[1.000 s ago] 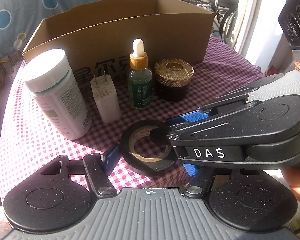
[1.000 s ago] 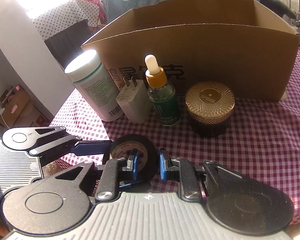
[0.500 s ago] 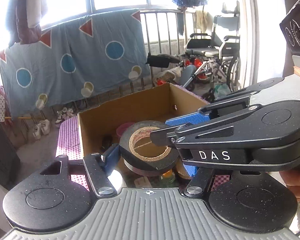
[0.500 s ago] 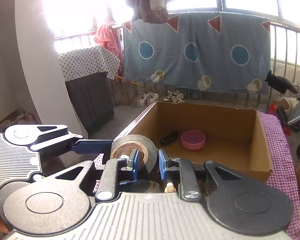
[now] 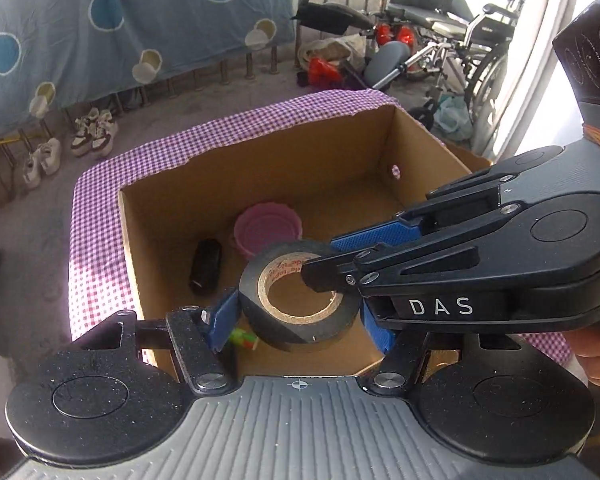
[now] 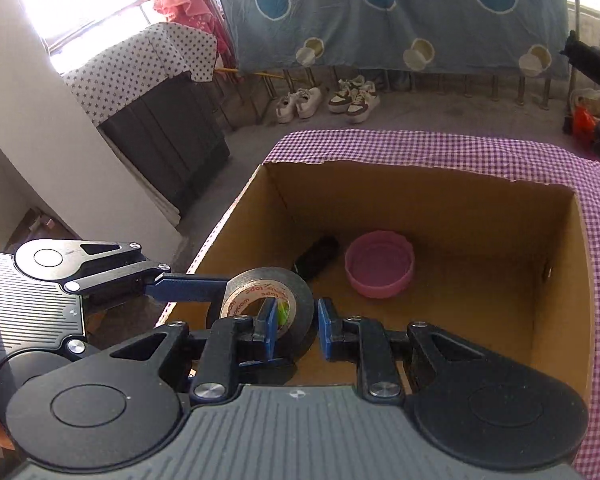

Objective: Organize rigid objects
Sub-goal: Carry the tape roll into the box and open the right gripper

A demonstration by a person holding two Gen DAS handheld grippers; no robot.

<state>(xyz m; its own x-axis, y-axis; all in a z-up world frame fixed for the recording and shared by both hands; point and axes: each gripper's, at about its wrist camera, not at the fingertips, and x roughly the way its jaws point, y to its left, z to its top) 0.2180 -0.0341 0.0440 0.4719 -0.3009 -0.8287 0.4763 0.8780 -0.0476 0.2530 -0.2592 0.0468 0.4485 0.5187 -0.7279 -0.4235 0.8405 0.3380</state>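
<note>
I've got the black roll of electrical tape with a brown cardboard core [image 5: 300, 296] hanging over the near end of the open brown cardboard box [image 5: 384, 148], axis tilted up. Left gripper [image 5: 298, 320] fingers clamp its outer rim; right gripper [image 6: 298, 330] fingers pinch the ring wall, one through the core. Drop is straight down; pink round lid [image 6: 380, 268] and black cylinder [image 5: 206, 266] lie farther in.

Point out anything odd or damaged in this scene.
Both tongs grip one roll of black tape at once above the cardboard box: left tongs across its outside, right tongs pinching its wall. The box's far rim is ragged, as if torn.
</note>
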